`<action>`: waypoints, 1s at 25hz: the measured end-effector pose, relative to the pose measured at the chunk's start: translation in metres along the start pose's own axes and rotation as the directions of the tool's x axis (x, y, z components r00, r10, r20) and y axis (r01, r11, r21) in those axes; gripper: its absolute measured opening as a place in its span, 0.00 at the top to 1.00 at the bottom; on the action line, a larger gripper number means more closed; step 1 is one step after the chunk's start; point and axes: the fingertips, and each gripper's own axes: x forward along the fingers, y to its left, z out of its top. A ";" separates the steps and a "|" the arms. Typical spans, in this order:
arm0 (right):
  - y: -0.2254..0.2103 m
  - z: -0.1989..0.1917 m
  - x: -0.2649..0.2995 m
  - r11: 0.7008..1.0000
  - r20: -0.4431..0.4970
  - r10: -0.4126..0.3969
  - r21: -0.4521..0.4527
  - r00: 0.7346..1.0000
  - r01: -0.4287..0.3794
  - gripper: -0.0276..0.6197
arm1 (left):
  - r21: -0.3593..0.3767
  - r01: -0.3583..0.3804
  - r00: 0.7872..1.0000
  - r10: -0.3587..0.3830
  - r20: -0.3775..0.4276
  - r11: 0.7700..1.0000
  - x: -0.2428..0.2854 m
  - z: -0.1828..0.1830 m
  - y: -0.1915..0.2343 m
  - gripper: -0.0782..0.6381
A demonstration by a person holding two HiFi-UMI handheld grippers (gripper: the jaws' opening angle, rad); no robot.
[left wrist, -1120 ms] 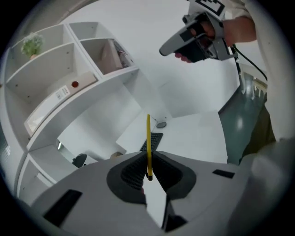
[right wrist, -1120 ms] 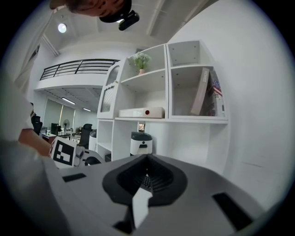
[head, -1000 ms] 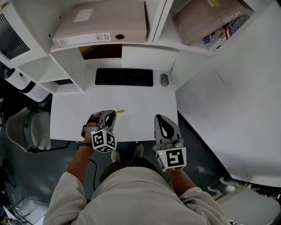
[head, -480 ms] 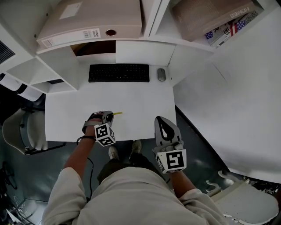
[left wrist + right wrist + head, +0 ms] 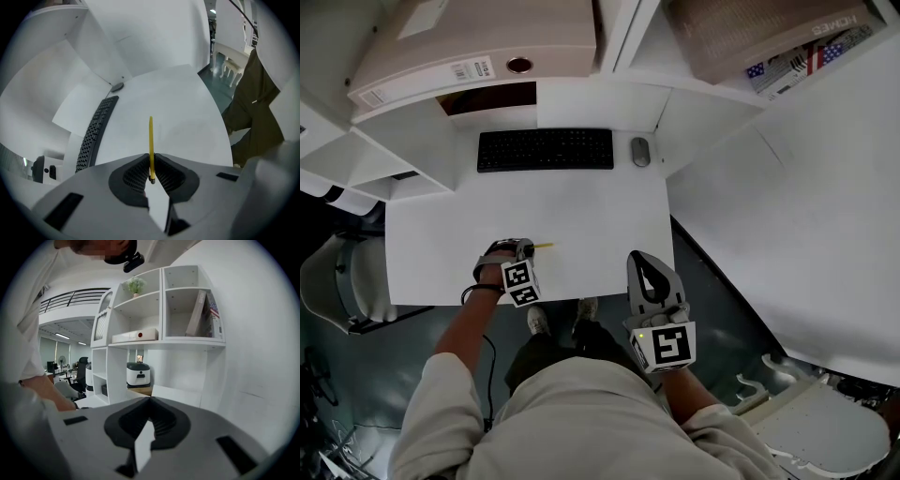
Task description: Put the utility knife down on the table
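Note:
A thin yellow utility knife [image 5: 151,140] sticks out edge-on from my left gripper [image 5: 151,161], whose jaws are shut on its near end. In the head view that knife [image 5: 543,246] pokes out to the right of the left gripper [image 5: 525,248], low over the white table [image 5: 581,216] near its front edge. Whether the knife touches the table I cannot tell. My right gripper [image 5: 647,267] hangs off the table's front right corner, jaws shut with nothing between them, and it points level at the shelves [image 5: 159,319].
A black keyboard [image 5: 546,150] and a grey mouse [image 5: 639,151] lie at the back of the table. Shelves above hold a binder [image 5: 459,47] and boxes [image 5: 769,37]. A chair [image 5: 337,281] stands to the left of the table.
My left gripper has sunk toward the table with the knife and tipped further downward. The right gripper has dropped slightly.

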 end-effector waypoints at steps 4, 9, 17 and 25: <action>-0.001 -0.004 0.004 1.000 -0.012 0.001 0.008 1.000 -0.001 0.95 | 0.015 0.027 0.999 -0.027 -0.020 1.000 0.014 -0.004 -0.005 0.84; -0.002 -0.010 0.008 1.000 -0.033 0.013 -0.002 0.999 -0.013 0.95 | 0.019 0.071 0.997 -0.070 -0.045 0.997 0.030 -0.008 -0.014 0.84; -0.002 -0.018 0.015 1.000 -0.050 0.024 0.001 0.998 -0.023 0.95 | 0.028 0.152 0.986 -0.150 -0.077 0.988 0.046 -0.008 -0.029 0.84; -0.008 -0.022 0.016 1.000 -0.060 0.019 0.004 0.998 -0.019 0.95 | 0.029 0.222 0.972 -0.219 -0.084 0.975 0.052 -0.008 -0.036 0.84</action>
